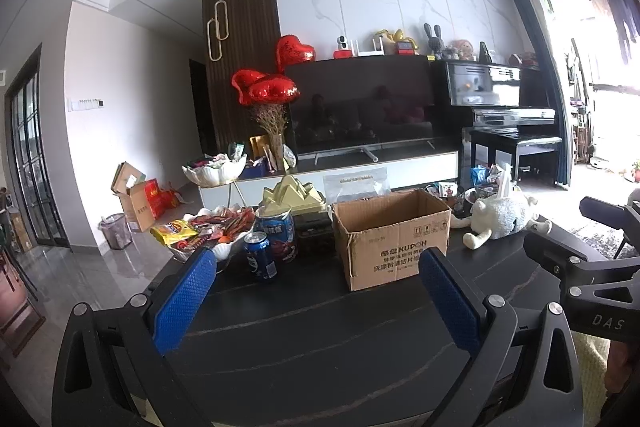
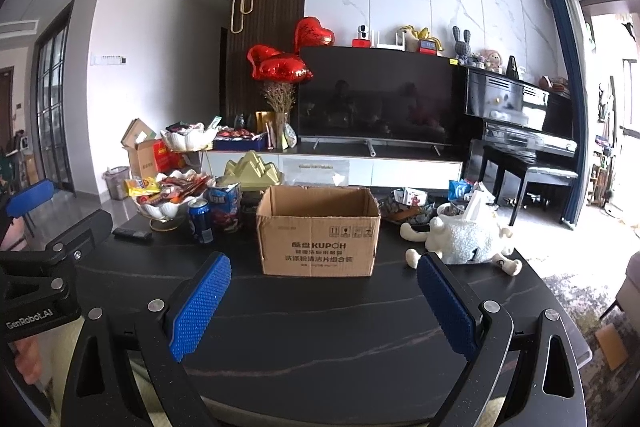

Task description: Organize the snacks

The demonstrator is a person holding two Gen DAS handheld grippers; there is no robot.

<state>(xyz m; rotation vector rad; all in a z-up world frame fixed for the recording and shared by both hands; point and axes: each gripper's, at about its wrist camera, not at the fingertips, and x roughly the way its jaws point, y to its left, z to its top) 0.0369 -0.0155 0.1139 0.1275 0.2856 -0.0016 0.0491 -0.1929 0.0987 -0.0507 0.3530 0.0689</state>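
An open-topped KUPOH cardboard box (image 2: 318, 231) sits mid-table (image 2: 320, 327); a blue soda can (image 2: 200, 220) at nine o'clock, plush sheep (image 2: 466, 241) at three.

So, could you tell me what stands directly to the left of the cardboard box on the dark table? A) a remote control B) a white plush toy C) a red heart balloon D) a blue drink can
D: the blue can stands upright just left of the cardboard box, while the plush toy lies to its right and the remote sits further left.
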